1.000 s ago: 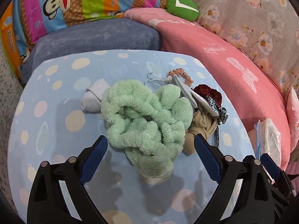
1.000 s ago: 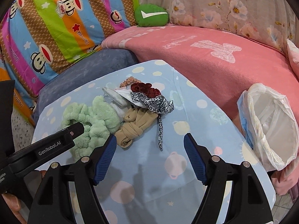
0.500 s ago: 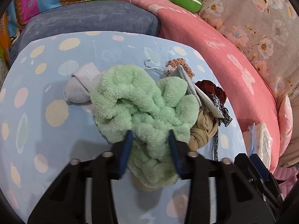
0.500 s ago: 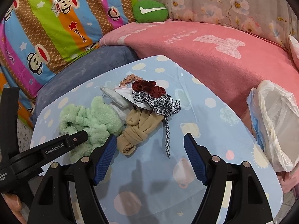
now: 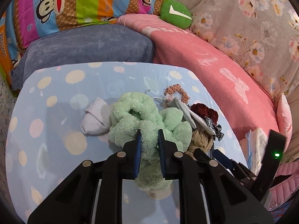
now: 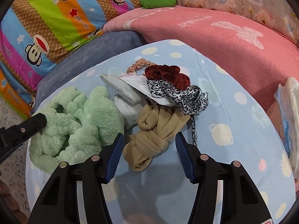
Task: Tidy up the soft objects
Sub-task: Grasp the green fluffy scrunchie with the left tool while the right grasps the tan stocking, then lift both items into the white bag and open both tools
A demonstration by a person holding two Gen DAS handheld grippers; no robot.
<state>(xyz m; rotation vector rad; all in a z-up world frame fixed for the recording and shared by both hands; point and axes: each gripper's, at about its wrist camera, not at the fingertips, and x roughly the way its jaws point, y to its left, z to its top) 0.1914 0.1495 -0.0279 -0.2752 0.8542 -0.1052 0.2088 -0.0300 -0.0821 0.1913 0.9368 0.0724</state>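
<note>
A fluffy green towel-like cloth (image 5: 149, 119) (image 6: 78, 123) lies bunched on the round table with a light-blue dotted cover (image 5: 56, 97) (image 6: 233, 115). My left gripper (image 5: 149, 136) is shut on its near fold. Right of the cloth lie a knotted tan stocking (image 6: 155, 132), a leopard-print scrunchie (image 6: 183, 95), a dark red velvet scrunchie (image 6: 168, 74), a peach scrunchie (image 5: 176, 91) and grey and white pieces (image 6: 123, 91). A white sock (image 5: 94, 119) lies left of the green cloth. My right gripper (image 6: 150, 148) hangs open just above the tan stocking.
A grey-blue cushion (image 5: 87, 44) and a pink blanket (image 5: 214, 69) border the table's far side, with a striped monkey-print pillow (image 5: 74, 5) and a green cushion (image 5: 175, 15) behind. A white plastic bag (image 6: 288, 123) hangs at the table's right edge.
My left gripper closed from wide open onto the green cloth and has lifted its fold slightly. The right gripper moved forward and down toward the tan stocking, staying open.
</note>
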